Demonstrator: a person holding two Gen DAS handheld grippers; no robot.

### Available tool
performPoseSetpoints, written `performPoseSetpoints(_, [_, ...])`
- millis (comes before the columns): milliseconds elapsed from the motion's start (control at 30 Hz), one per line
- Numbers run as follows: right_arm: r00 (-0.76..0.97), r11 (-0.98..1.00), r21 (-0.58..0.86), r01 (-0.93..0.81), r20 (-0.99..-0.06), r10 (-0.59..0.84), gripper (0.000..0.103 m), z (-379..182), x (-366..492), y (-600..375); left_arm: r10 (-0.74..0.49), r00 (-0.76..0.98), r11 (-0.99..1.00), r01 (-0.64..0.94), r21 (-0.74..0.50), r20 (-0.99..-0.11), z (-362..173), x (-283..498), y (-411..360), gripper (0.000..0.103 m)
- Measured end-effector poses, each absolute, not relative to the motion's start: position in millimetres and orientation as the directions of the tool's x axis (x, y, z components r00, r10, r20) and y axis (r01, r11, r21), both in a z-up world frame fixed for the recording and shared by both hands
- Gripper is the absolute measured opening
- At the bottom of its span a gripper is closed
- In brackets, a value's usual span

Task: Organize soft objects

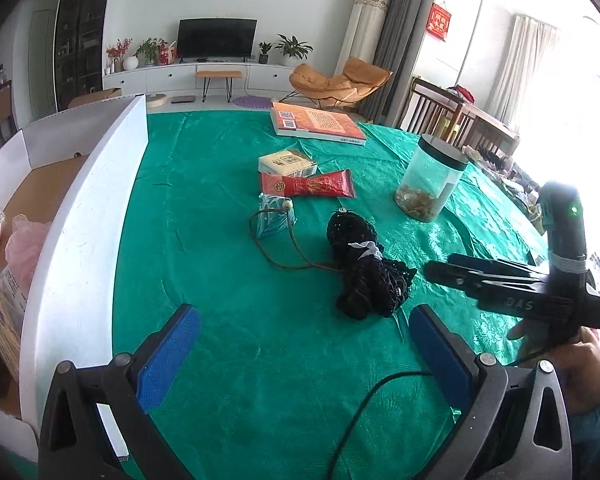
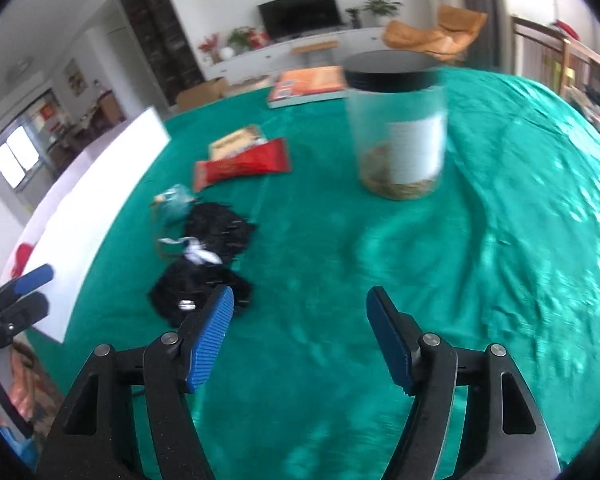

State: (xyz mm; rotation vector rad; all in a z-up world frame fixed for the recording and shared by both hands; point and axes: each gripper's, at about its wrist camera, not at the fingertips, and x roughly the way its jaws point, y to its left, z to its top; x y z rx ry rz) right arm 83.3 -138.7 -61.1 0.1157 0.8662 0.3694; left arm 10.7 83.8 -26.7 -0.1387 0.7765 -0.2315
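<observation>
With the left gripper (image 1: 304, 344) and right gripper (image 2: 300, 336) both wide open and empty, grabbing the black mesh bundle (image 1: 364, 272) at centre frame could drag the cord (image 1: 284, 256) of the teal pouch (image 1: 274, 216).

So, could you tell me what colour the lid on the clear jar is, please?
Black. The jar's lid fills more of the right wrist view, though it is sharper in the left wrist view.

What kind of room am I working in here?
Most likely a home living room: a TV on a low white cabinet, an orange lounge chair, and houseplants, beyond the green-clothed table.
</observation>
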Motion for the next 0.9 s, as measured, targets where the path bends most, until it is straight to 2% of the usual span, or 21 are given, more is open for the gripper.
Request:
performPoseSetpoints(100, [0.547, 0.900, 0.262, -0.349, -0.723, 0.422, 0.072, -67.4, 99.0, -88.3, -0.257, 0.690, 0.966, 0.157, -0.206, -0.677, -24.3, 8.2, 83.8, 0.103])
performPoseSetpoints(167, [0.521, 0.900, 0.216, -0.378, -0.754, 0.400, 0.070, -79.8, 110.4, -64.7, -0.255, 0.698, 0.966, 0.164, -0.197, -0.669, -21.3, 4.4, 84.3, 0.103])
performPoseSetpoints(200, [0.505, 0.900, 0.203, -0.385, -0.770, 0.390, 0.065, -87.2, 113.6, -59.4, -0.254, 0.701, 0.967, 0.168, -0.192, -0.667, -20.7, 2.8, 84.5, 0.103])
performPoseSetpoints(233, [0.486, 0.893, 0.216, -0.394, -0.776, 0.402, 0.042, -92.7, 114.5, -58.7, -0.253, 0.702, 0.967, 0.171, -0.187, -0.665, -20.7, 1.8, 84.7, 0.103])
performPoseSetpoints(267, [0.486, 0.897, 0.212, -0.389, -0.779, 0.395, 0.034, -94.3, 112.6, -61.8, -0.252, 0.702, 0.968, 0.172, -0.185, -0.666, -22.0, 1.4, 84.8, 0.103])
performPoseSetpoints(333, [0.503, 0.902, 0.227, -0.367, -0.768, 0.398, 0.027, -88.6, 102.3, -77.7, -0.260, 0.690, 0.965, 0.174, -0.195, -0.675, -27.3, 2.9, 83.9, 0.103])
performPoseSetpoints(467, [0.575, 0.936, 0.228, -0.268, -0.742, 0.345, 0.026, -73.9, 74.5, -133.3, -0.290, 0.655, 0.957, 0.183, -0.226, -0.698, -39.7, 9.8, 78.2, 0.103])
performPoseSetpoints(700, [0.671, 0.985, 0.172, 0.018, -0.732, 0.115, 0.026, -73.1, 78.7, -250.4, -0.297, 0.620, 0.955, 0.212, -0.209, -0.726, -47.7, 17.3, 55.9, 0.103])
performPoseSetpoints(833, [0.767, 0.987, 0.147, 0.059, -0.639, 0.049, 0.027, -54.5, 118.1, -279.4, -0.270, 0.626, 0.961, 0.227, -0.159, -0.732, -45.3, 17.1, 47.0, 0.103])
performPoseSetpoints(900, [0.776, 0.987, 0.142, 0.071, -0.630, 0.035, 0.044, -55.7, 135.3, -284.1, -0.246, 0.616, 0.966, 0.221, -0.135, -0.748, -48.5, 19.3, 46.3, 0.103])
